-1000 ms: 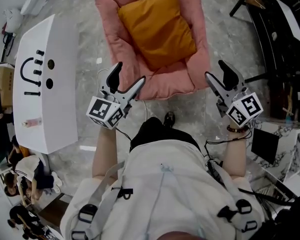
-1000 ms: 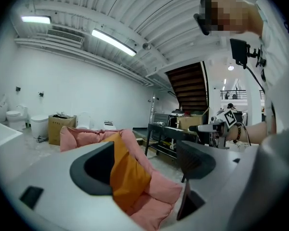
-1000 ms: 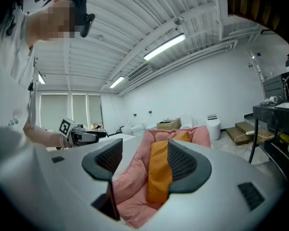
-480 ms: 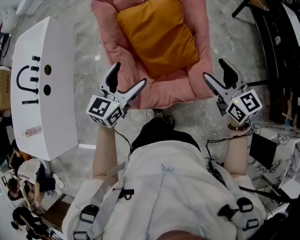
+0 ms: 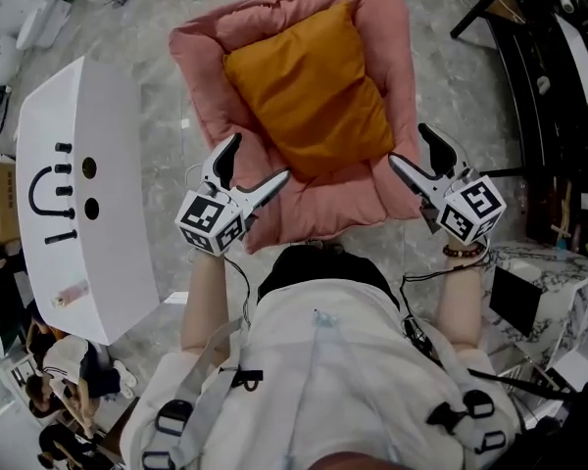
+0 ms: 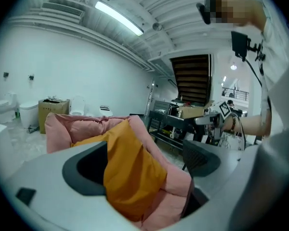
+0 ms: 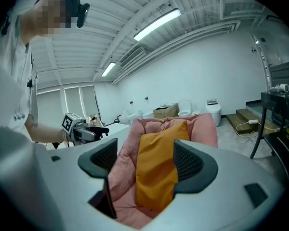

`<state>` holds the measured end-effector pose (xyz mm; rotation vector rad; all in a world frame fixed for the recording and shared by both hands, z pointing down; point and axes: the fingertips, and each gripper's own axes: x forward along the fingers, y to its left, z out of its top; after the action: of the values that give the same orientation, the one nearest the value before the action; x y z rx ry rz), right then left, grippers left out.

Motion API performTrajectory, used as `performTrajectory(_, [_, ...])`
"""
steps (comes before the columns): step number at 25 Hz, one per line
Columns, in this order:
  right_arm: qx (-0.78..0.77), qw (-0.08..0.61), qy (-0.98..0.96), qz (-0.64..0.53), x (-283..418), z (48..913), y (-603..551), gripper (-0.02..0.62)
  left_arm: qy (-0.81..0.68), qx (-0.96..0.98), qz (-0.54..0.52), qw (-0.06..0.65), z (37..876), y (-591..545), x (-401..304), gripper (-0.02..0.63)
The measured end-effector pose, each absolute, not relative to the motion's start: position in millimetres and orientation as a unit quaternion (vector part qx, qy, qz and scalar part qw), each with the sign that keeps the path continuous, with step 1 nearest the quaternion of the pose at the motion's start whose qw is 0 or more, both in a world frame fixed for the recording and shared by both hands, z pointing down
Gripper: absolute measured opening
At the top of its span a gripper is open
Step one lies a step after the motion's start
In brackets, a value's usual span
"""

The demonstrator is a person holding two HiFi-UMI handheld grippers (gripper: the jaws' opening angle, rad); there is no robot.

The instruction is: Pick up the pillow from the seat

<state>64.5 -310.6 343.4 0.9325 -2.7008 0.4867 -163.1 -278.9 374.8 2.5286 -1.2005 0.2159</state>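
Observation:
An orange pillow (image 5: 309, 91) lies in a pink cushioned seat (image 5: 198, 76) on the floor ahead of me. My left gripper (image 5: 258, 160) hovers over the seat's front left rim, and its jaws are opening with nothing pressed between them. My right gripper (image 5: 410, 146) hangs at the front right rim, also opening and holding nothing. In the left gripper view the pillow (image 6: 127, 172) shows beyond the left gripper (image 6: 142, 167), against the pink seat (image 6: 62, 129). The right gripper view frames the pillow (image 7: 156, 172) beyond the right gripper (image 7: 147, 165), inside the seat (image 7: 123, 162).
A white table (image 5: 88, 164) with black parts on it stands left of the seat. Dark metal racks (image 5: 554, 76) line the right side. A white block (image 5: 559, 272) sits by my right arm. People stand at the lower left (image 5: 49, 439). A cardboard box (image 7: 164, 111) rests behind the seat.
Both grippers have moved forward, from short of the seat to its front rim on either side of the pillow. Their jaws stand slightly wider.

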Motion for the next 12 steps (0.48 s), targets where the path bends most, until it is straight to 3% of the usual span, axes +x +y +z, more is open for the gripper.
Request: performTrajectory(12, [0.301, 0.189, -0.916, 0.184, 61.2, 403.5, -386.3, 0.368, -0.437, 0.866, 0.080, 0.230, 442.9, -350.0, -182.5, 0.514])
